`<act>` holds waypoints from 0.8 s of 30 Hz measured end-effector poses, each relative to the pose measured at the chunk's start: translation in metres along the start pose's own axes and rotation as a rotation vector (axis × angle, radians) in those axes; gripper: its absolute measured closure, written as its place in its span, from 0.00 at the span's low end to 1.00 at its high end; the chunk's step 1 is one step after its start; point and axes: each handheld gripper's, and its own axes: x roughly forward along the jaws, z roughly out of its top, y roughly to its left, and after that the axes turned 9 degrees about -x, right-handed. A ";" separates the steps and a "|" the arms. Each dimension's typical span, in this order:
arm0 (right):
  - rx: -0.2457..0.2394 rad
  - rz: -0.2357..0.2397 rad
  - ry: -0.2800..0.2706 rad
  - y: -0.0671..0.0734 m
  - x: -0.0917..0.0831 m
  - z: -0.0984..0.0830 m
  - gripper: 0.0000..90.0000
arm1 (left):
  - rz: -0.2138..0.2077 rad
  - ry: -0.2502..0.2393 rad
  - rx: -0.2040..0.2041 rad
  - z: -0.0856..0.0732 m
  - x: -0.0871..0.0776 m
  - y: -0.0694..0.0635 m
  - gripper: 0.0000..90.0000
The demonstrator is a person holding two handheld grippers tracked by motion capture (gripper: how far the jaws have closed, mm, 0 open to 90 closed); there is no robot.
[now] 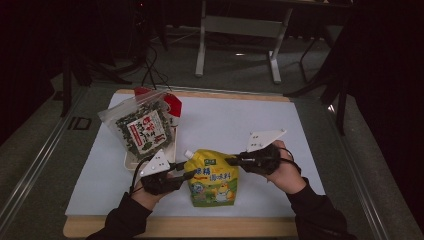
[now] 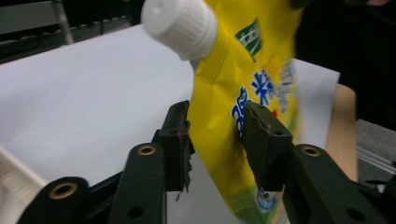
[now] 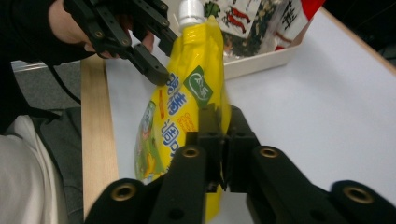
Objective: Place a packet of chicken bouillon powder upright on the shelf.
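Setting: dim room, table (image 1: 310, 150) under white sheet. Item: yellow spout pouch (image 1: 212, 179), upright at the sheet's near edge, in front of the tray (image 1: 131, 161) of snack bags (image 1: 140, 127). I hold its right edge pinched flat in the right gripper (image 3: 223, 122); left gripper (image 2: 215, 135) fingers straddle the left edge, closing, grip not certain. Handling, my estimate: soft, slick film, contents shift, sags. Take hold at the side seams or below the white cap (image 2: 180, 25).

We see a yellow pouch (image 1: 212, 178) upright on the tabletop (image 1: 240, 125). The left gripper (image 1: 181, 173) and right gripper (image 1: 231, 161) flank it.
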 end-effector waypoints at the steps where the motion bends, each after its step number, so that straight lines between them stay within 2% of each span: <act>1: 0.007 0.009 0.010 -0.001 0.002 -0.001 0.92 | -0.004 0.001 0.009 0.001 0.000 -0.002 0.72; 3: 0.013 0.015 0.036 -0.002 0.006 -0.005 0.92 | -0.003 0.001 0.031 0.002 0.000 -0.005 0.73; 7: 0.010 0.038 0.063 -0.002 0.009 -0.007 0.92 | -0.013 0.006 0.039 0.002 0.000 -0.008 0.75; 10: 0.002 0.052 0.097 -0.002 0.013 -0.008 0.98 | -0.023 0.007 0.038 0.002 0.000 -0.009 0.75; 20: -0.011 0.103 0.085 0.004 0.006 -0.001 1.00 | -0.041 -0.001 0.043 0.004 -0.005 -0.020 0.71; 23: -0.022 0.112 0.064 0.007 0.004 0.002 1.00 | -0.037 -0.005 0.043 0.005 -0.007 -0.021 0.67; 24: -0.021 0.115 0.061 0.008 0.004 0.004 1.00 | -0.030 -0.005 0.040 0.006 -0.008 -0.020 0.62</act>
